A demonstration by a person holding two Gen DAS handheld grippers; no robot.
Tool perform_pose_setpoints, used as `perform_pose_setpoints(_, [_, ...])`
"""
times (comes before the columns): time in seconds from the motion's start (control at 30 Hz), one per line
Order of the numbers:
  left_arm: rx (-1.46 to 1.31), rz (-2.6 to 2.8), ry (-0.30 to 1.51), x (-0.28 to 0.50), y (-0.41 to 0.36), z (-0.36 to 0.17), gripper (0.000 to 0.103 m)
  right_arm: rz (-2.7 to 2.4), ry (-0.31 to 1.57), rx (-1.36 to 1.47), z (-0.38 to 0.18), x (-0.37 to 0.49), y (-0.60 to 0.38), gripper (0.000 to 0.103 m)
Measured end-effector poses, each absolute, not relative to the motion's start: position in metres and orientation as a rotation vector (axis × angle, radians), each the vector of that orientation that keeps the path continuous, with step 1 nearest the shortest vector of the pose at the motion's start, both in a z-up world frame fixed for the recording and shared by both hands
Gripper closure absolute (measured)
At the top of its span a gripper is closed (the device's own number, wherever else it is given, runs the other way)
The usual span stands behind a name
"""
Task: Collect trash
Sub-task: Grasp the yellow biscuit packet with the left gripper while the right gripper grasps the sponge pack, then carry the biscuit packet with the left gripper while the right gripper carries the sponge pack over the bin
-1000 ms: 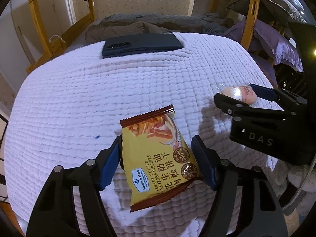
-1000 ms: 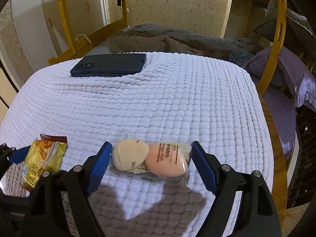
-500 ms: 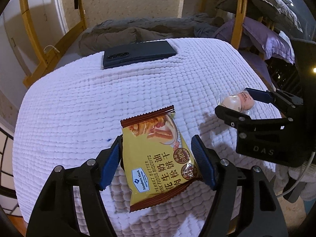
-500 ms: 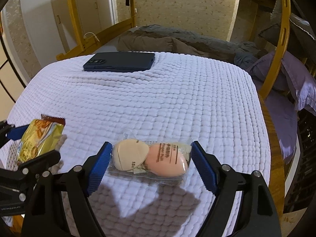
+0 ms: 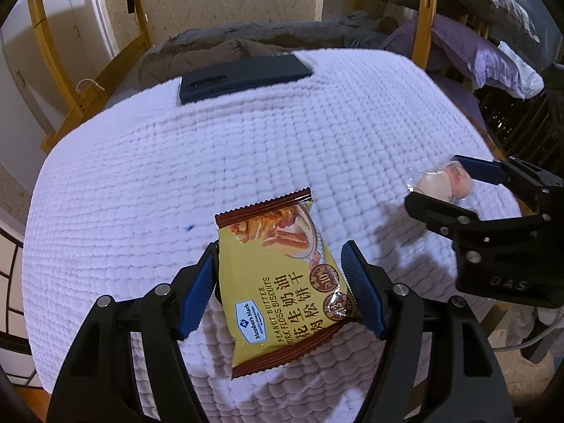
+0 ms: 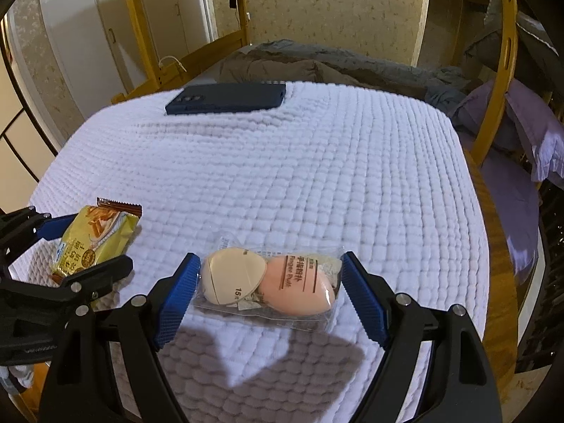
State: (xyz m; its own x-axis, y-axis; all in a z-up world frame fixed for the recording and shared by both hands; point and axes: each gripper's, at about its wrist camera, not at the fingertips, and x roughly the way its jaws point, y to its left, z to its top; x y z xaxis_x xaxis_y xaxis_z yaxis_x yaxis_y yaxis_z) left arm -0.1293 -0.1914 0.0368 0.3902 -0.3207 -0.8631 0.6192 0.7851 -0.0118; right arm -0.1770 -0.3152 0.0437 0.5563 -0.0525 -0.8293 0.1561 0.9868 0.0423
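Note:
My left gripper [image 5: 282, 289] is shut on a yellow biscuit packet [image 5: 282, 282] with brown ends, held above the white quilted cloth [image 5: 246, 162]. My right gripper [image 6: 269, 294] is shut on a clear packet of two finger puffs [image 6: 268, 282], one beige and one pink, also held above the cloth. The right gripper [image 5: 447, 187] with its puff packet [image 5: 440, 185] shows at the right of the left wrist view. The left gripper [image 6: 84, 243] with the biscuit packet [image 6: 93, 236] shows at the left of the right wrist view.
A dark blue phone [image 5: 243, 77] lies at the far edge of the cloth; it also shows in the right wrist view [image 6: 227, 98]. Behind are a wooden bunk bed frame [image 6: 500, 70], grey bedding [image 6: 335, 63] and purple pillows [image 6: 528, 120].
Both grippers have risen with their packets; the cloth looks farther below and more of the room shows. The grips have not changed.

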Motion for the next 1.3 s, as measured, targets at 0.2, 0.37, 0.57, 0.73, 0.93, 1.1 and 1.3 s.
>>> perform_pose_setpoints(0.2, [0.382, -0.597, 1.006, -0.131, -0.190, 0.026, 0.019, -0.134, 0.996, 0.038, 0.030, -0.185, -0.304, 0.023])
perform_pose_setpoints(0.37, [0.325, -0.579, 1.044, -0.124, -0.185, 0.026, 0.012, -0.180, 0.986, 0.074, 0.031, -0.190, -0.310, 0.014])
perform_pose_setpoints(0.57, [0.169, -0.584, 1.106, -0.119, -0.169, 0.033, 0.011, -0.202, 0.965, 0.170, 0.034, -0.199, -0.320, 0.014])
perform_pose_setpoints(0.73, [0.170, -0.544, 1.117, -0.117, -0.174, 0.030, 0.011, -0.207, 0.976, 0.199, 0.030, -0.199, -0.321, 0.014])
perform_pose_setpoints(0.93, [0.230, -0.523, 1.091, -0.121, -0.185, 0.028, 0.021, -0.203, 0.981, 0.192, 0.028, -0.197, -0.319, 0.014])
perform_pose_setpoints(1.1, [0.282, -0.523, 1.063, -0.123, -0.190, 0.028, 0.037, -0.187, 0.986, 0.165, 0.029, -0.197, -0.314, 0.015])
perform_pose_setpoints(1.3, [0.298, -0.539, 1.048, -0.124, -0.188, 0.029, 0.042, -0.187, 0.995, 0.150, 0.027, -0.196, -0.310, 0.015])
